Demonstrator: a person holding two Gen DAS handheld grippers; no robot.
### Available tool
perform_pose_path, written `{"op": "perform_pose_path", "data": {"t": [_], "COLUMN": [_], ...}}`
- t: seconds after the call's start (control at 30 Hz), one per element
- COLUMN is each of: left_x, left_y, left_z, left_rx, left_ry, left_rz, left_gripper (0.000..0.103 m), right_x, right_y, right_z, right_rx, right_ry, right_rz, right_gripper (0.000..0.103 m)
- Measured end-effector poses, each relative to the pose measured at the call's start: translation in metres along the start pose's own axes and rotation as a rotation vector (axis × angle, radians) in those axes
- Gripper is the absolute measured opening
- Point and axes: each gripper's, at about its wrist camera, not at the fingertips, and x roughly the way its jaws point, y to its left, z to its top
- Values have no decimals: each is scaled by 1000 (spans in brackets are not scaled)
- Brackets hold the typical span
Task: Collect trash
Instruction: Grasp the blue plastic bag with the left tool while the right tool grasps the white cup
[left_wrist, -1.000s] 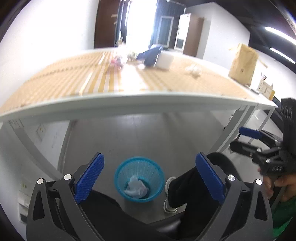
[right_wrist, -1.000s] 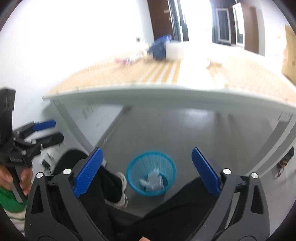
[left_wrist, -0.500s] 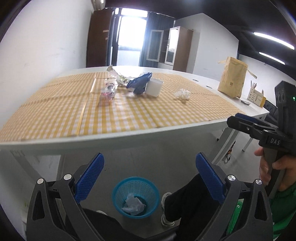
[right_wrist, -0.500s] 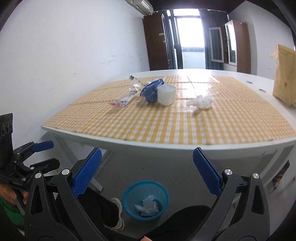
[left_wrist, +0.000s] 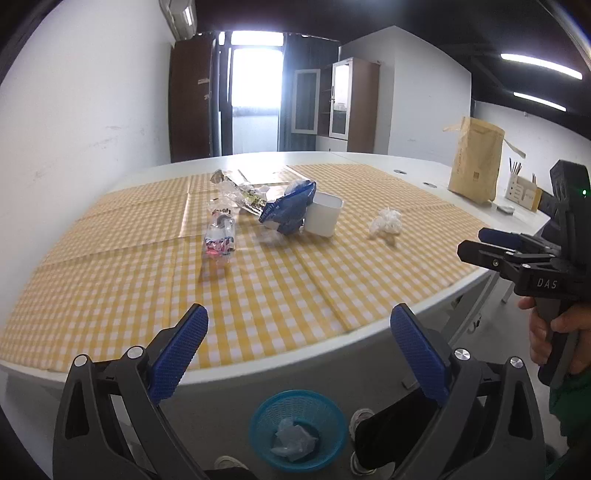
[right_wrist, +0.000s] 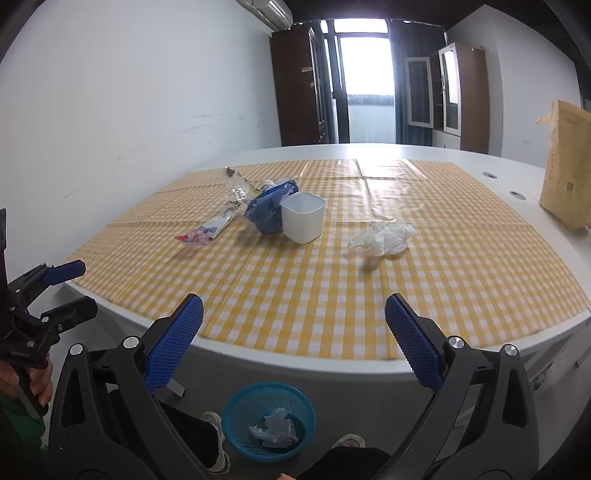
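Yellow-check cloth (right_wrist: 332, 295): covers most of the white counter (left_wrist: 258, 373), reaching its near edge.
Left gripper (left_wrist: 299, 347): held low before the near edge, blue fingers (left_wrist: 177, 350) spread wide with nothing between them; seen from the right view at the left border (right_wrist: 68, 291), also parted.
Right gripper (right_wrist: 293, 332): held before the near edge, fingers (right_wrist: 413, 343) wide apart and empty; in the left view it shows at the right (left_wrist: 480, 245), gripped by a hand (left_wrist: 561, 339).
Tissue (right_wrist: 384, 236): crumpled white, lying alone on the cloth toward the right side, well apart from the other litter.
Cup (right_wrist: 303, 216): white, upright, open top, near the middle of the cloth.
Blue bag (right_wrist: 267, 210): crumpled, touching the cup's left side.
Clear wrapper (left_wrist: 240, 192): crinkled, behind the blue bag toward the far edge.
Printed packet (left_wrist: 219, 236): flattened, pink and white print, left of the blue bag, lying on the cloth.
Basket (right_wrist: 269, 421): blue mesh, on the floor below the near edge, with crumpled pale trash (right_wrist: 273, 428) inside.
Paper bag (left_wrist: 474, 158): brown, upright on bare counter near the far right corner, off the cloth.
Shoes (left_wrist: 360, 421): person's feet beside the basket.
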Motion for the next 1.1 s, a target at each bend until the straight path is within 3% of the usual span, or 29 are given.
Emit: {"op": "perform_pose_path", "data": {"t": [0.13, 0.37, 0.5, 0.7, 0.97, 1.1], "left_x": [22, 61, 86, 110, 151, 178], "left_y": [7, 10, 14, 11, 15, 12], "left_z": [15, 38, 52, 68, 92, 101], "left_rx": [-14, -11, -14, 61, 105, 139], "left_ry": [19, 36, 68, 51, 100, 159], "left_rz": [-18, 19, -5, 3, -18, -14], "left_gripper": [97, 97, 97, 97, 97, 97], "right_x": [18, 58, 81, 117, 171, 199], "right_y": [-11, -29, -32, -32, -41, -45], "right_z": [15, 45, 62, 87, 112, 117], "right_rx": [10, 42, 38, 15, 26, 30], "right_ry": [10, 34, 51, 94, 165, 227], "right_rz": [-17, -33, -19, -22, -7, 1], "right_gripper": [94, 94, 91, 87, 85, 75]}}
